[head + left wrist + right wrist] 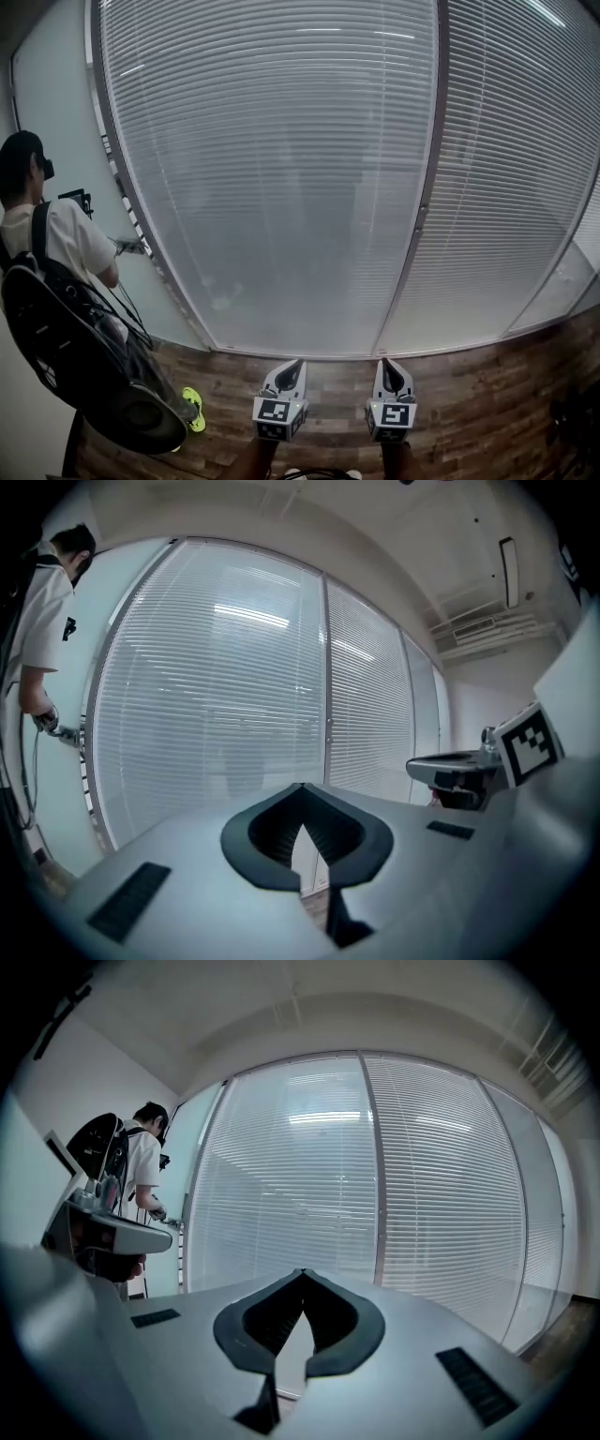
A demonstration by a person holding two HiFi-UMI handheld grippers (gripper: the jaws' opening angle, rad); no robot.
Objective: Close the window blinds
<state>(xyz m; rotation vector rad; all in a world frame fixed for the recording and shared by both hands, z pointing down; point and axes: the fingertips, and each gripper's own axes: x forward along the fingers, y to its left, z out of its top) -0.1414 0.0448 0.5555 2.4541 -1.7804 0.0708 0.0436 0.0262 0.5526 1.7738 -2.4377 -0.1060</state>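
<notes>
White slatted blinds [281, 169] cover a tall glass wall in front of me, with a second panel [511, 187] to the right of a grey mullion [422, 211]. The slats look turned nearly flat and little shows through them. My left gripper [292, 364] and right gripper [389, 364] are held side by side low in the head view, well short of the blinds. In the left gripper view the left gripper [302, 787] has its tips together with nothing between them. The right gripper [303, 1271] is likewise shut and empty, pointing at the blinds [281, 1194].
A person [56, 248] with a black backpack [80, 352] stands at the left, one hand [131, 247] on something at the blinds' left edge. Wood-plank floor [487, 394] runs along the base of the glass. A white wall [52, 103] lies left of the window.
</notes>
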